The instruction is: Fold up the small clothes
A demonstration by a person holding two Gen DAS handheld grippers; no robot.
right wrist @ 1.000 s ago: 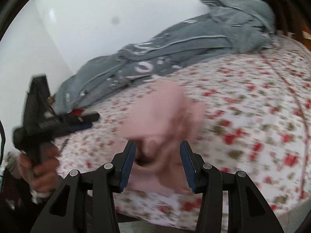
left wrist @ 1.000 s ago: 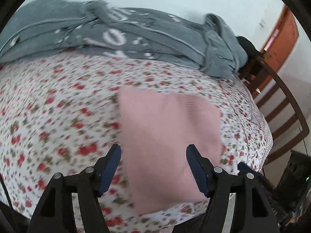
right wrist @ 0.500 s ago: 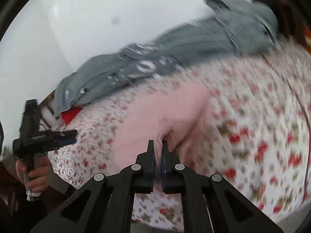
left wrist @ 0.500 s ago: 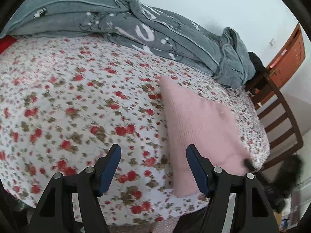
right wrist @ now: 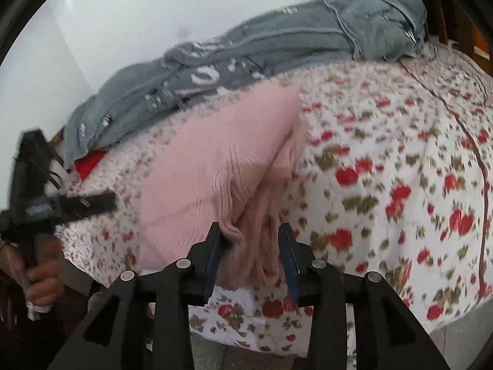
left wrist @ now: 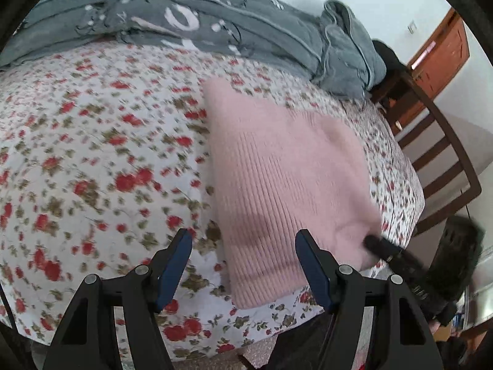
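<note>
A folded pink knit garment (left wrist: 277, 178) lies on the flowered bed sheet (left wrist: 92, 154). My left gripper (left wrist: 243, 262) is open and empty, just in front of the garment's near left corner. In the right wrist view the same pink garment (right wrist: 215, 160) lies with its layered edge between the fingers of my right gripper (right wrist: 251, 246). That gripper is open, its jaws apart around the edge, not clamped. The right gripper also shows in the left wrist view (left wrist: 382, 248), at the garment's near right corner. The left gripper shows in the right wrist view (right wrist: 83, 203), held by a hand.
A grey blanket (left wrist: 200, 21) is bunched along the far side of the bed, and shows in the right wrist view (right wrist: 277, 52) too. A wooden chair (left wrist: 437, 160) stands at the bed's right end, with a wooden door (left wrist: 440, 55) behind it. A red item (right wrist: 89, 163) peeks from under the blanket.
My right gripper shut on the garment's edge half a second ago and has now opened again. My left gripper swung left, then back toward the garment.
</note>
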